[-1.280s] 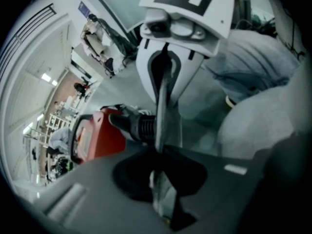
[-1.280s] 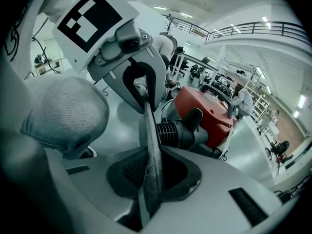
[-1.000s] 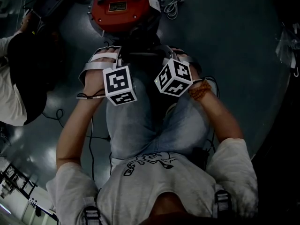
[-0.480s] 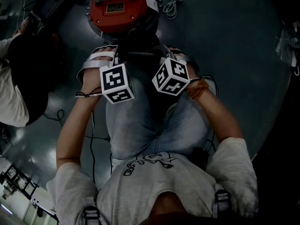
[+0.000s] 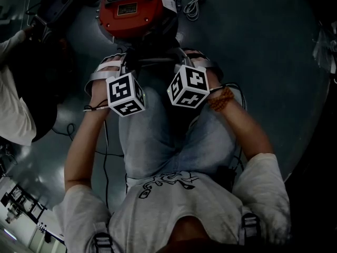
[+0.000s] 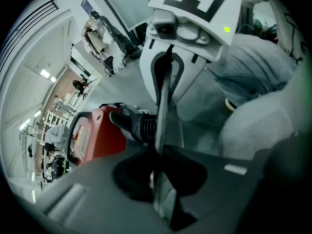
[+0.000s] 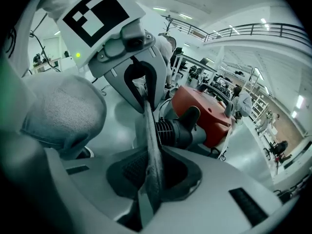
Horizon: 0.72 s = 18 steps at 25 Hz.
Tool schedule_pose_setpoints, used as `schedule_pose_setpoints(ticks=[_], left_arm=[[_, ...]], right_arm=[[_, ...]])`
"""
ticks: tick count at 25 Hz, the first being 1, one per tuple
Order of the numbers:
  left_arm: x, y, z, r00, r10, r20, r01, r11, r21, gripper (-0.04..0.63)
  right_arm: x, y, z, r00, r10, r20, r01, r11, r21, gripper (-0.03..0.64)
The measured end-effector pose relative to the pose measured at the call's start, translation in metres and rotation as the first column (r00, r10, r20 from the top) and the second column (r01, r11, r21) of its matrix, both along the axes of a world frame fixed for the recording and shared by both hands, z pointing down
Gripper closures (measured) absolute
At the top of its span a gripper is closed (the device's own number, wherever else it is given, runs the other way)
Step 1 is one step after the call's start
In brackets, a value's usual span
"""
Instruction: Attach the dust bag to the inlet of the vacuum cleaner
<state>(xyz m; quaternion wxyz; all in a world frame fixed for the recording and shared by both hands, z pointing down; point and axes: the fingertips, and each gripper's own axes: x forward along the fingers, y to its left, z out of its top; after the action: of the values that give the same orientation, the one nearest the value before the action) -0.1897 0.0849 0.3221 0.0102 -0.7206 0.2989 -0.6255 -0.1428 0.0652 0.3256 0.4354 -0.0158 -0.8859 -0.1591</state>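
Observation:
The red vacuum cleaner (image 5: 131,7) stands on the dark floor just beyond my knees. Its black ribbed inlet (image 7: 178,130) points back toward me and shows in the left gripper view too, as inlet (image 6: 139,126). The grey dust bag (image 7: 150,145) hangs edge-on between both grippers, right in front of the inlet. My left gripper (image 6: 158,179) is shut on one side of the bag (image 6: 163,106). My right gripper (image 7: 151,182) is shut on the other side. In the head view only the marker cubes, left (image 5: 125,94) and right (image 5: 189,86), show clearly; the bag is lost in shadow there.
A second person in dark and white clothes (image 5: 21,88) crouches at the left. A coiled white cable (image 5: 196,1) lies right of the vacuum, and a thin black cord (image 5: 68,130) trails on the floor at my left. My knees in jeans (image 5: 158,136) fill the middle.
Both grippers keep their hold on the bag. In the head view the cubes and vacuum have drifted slightly up and left together.

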Motion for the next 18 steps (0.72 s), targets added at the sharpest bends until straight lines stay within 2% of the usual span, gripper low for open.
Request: schedule_pose_setpoints(ticks=[7,12,14,18], left_arm=[[0.005,-0.012,-0.012,0.998,0.048,0.027,-0.049,0.999,0.006,0.541],[-0.002,-0.005,-0.004,0.999,-0.015,-0.052,0.015,1.0,-0.01,0.552],[-0.005,-0.004,-0.002,0.998,-0.025,-0.064,0.025,1.0,-0.013,0.552],[0.0,-0.011,-0.01,0.999,0.018,-0.037,-0.018,1.0,0.02,0.549]], right_arm=[[0.006,0.004,0.009,0.998,0.051,0.031,-0.048,0.993,-0.107,0.577],[-0.001,-0.001,-0.004,0.999,0.029,0.031,-0.028,0.999,-0.038,0.577],[-0.004,0.0,-0.006,1.0,0.012,0.02,-0.011,1.0,-0.017,0.574],[0.001,0.0,-0.001,0.999,0.034,0.027,-0.031,0.996,-0.081,0.574]])
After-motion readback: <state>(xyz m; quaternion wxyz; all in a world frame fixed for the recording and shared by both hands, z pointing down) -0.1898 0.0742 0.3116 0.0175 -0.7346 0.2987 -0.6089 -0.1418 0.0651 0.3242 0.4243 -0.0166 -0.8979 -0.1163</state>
